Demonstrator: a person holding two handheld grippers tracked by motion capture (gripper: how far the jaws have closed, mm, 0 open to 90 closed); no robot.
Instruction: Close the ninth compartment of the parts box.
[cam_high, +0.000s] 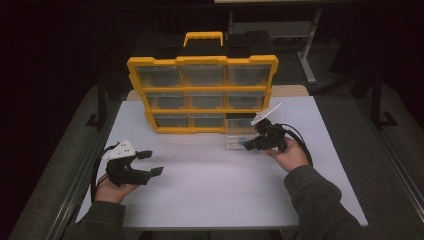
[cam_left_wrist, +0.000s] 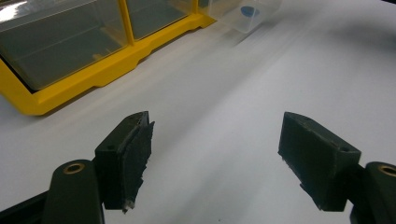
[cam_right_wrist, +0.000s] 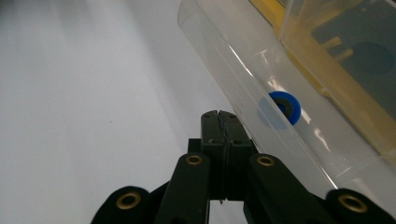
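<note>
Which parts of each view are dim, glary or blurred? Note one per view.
High view: dark surroundings, only the white table lit. Left gripper view: clear drawer soft, streaky. Right gripper view: glare streaks on the drawer wall, blue ring fairly sharp.

Your sleeves (cam_high: 320, 200) are a dark olive-grey, cuffed at the wrist. Both grippers are black: the left gripper (cam_high: 150, 162) and right gripper (cam_high: 248, 145) each carry a pale three-cornered plate on top and trail a black cable. Up close, brass-coloured rivets sit in the linkage arms, and the pads (cam_left_wrist: 135, 154) look worn and frayed.
</note>
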